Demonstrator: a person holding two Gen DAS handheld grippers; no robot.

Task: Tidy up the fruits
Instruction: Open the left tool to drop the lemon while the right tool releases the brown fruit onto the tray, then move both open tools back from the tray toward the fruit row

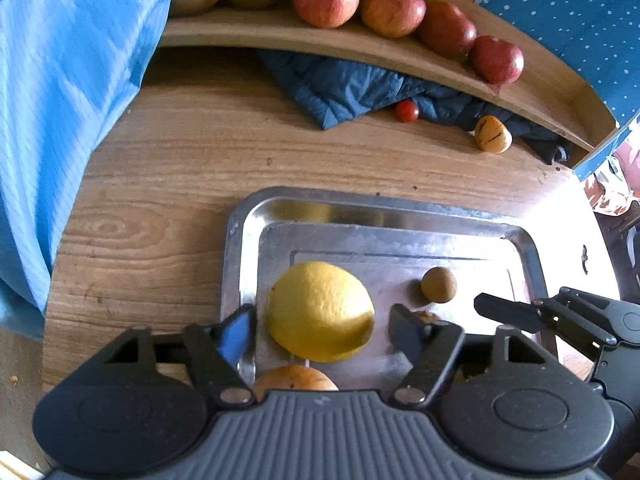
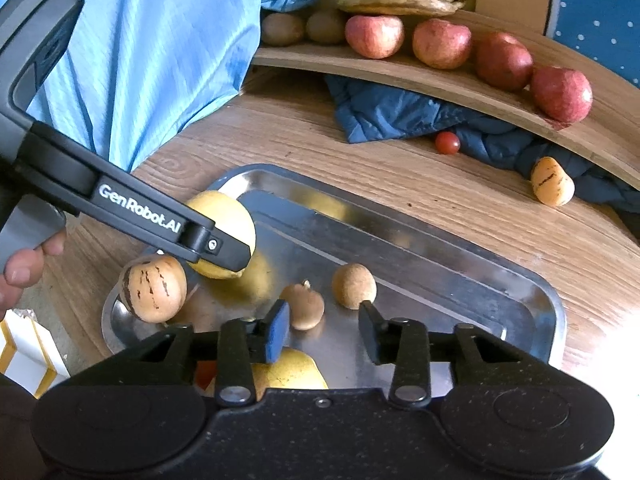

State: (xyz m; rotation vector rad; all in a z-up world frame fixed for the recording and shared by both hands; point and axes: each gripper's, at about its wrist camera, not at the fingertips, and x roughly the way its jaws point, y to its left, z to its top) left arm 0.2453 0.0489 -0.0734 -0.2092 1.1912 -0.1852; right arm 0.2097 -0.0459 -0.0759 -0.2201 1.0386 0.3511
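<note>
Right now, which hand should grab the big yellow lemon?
Left, probably. The left gripper is open with the lemon already between its fingers on the metal tray. The right gripper is open too, but faces the small brown fruits.

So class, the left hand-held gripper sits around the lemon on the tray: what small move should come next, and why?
Probably close the left hand-held gripper on the lemon: its jaws are open on either side, neither visibly touching, and the lemon lies in the metal tray.

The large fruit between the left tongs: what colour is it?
Yellow; the lemon shows best in the left wrist view.
</note>
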